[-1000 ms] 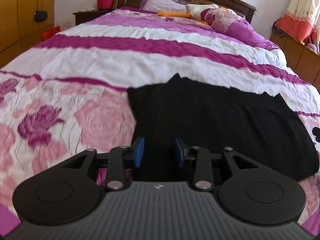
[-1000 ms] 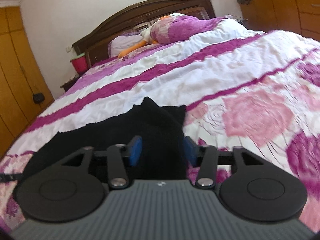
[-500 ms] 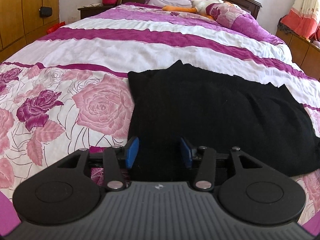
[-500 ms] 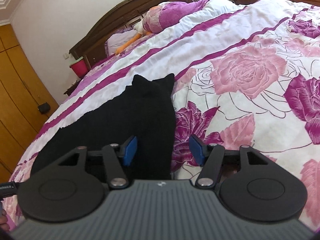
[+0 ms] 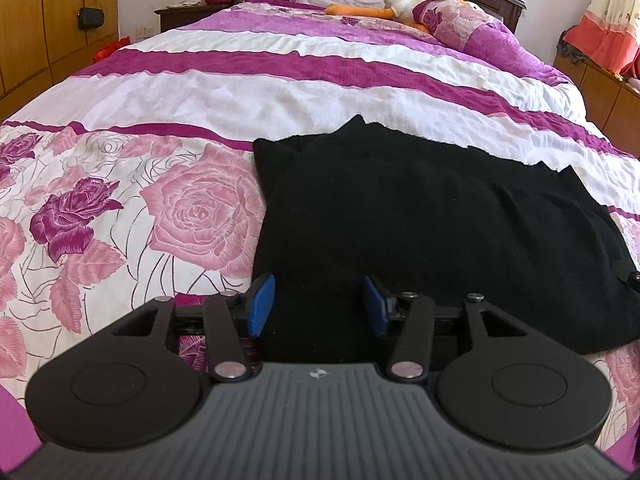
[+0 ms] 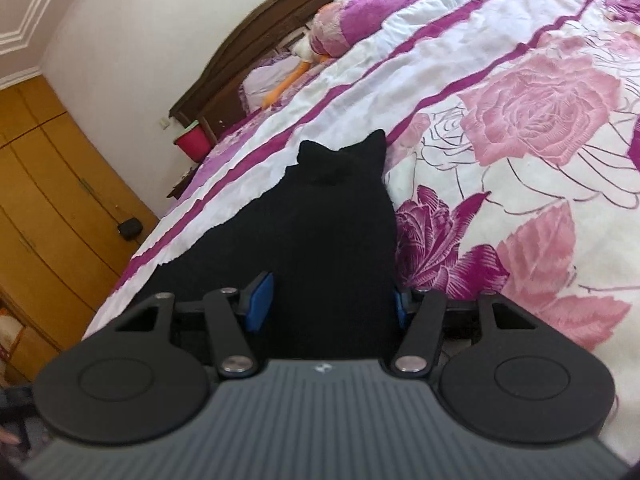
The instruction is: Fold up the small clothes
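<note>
The left wrist view shows a black knitted garment [image 5: 420, 216] lying flat on a bed with a white quilt printed with pink and purple roses [image 5: 192, 216]. The left gripper [image 5: 318, 304] stands at the near edge of the garment, close to its left corner. Its blue pads [image 5: 262, 304] are half apart with black cloth between them, and the jaws have just been opening, so the pads do not seem to press on the fabric; it looks like a release after a fold was laid down.

In the right wrist view, the right gripper [image 6: 328, 304] stands at the near edge too, by the other corner, where the garment [image 6: 332, 220] ends beside a purple rose. Its jaws are also half apart. One blue pad [image 6: 258, 302] is clear of the cloth, the other is almost hidden behind the black edge, so whether it touches cannot be told. This hand probably waits for the next grasp.

The far edge of the garment has two small raised points and lies just on the white band of the quilt. Beyond it the bed is free up to the pillows and a white plush toy with orange legs [image 5: 400, 4], well apart. To the left and to the right the quilt is bare, so there seems to be enough room to fold forward or sideways. A wooden wardrobe [image 6: 44, 184] is beside the bed, out of the way.
</note>
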A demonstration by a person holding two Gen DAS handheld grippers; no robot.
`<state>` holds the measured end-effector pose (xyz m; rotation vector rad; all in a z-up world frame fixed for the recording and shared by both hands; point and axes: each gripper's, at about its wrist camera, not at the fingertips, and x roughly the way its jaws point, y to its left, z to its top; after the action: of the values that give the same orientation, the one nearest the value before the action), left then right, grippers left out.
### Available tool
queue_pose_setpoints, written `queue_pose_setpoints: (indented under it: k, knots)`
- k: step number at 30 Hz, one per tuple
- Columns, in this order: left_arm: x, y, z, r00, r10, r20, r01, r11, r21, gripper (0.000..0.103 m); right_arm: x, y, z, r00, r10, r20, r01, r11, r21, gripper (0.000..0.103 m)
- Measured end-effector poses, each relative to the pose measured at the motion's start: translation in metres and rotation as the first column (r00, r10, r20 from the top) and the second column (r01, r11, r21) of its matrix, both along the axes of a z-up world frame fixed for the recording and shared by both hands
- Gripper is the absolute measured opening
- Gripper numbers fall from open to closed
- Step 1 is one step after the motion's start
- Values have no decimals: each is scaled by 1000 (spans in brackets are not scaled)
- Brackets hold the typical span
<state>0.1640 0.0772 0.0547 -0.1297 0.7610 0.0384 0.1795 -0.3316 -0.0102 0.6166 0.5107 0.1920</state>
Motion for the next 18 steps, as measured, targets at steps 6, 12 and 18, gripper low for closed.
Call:
queue_pose_setpoints:
  k: [6, 12, 18]
  knots:
    - [0, 0, 0, 1000, 0, 2, 0, 1000, 5, 56, 0, 2, 4, 1000, 22, 11, -23, 998, 52, 61]
    - [1, -1, -2, 1000, 0, 4, 0, 1000, 7, 57, 1, -3, -5, 999, 2, 40, -8, 985, 171, 59]
    - [0, -3, -3, 1000, -5, 9, 5, 1000, 11, 59, 5, -1, -8, 999, -47, 16, 43, 980, 192, 27]
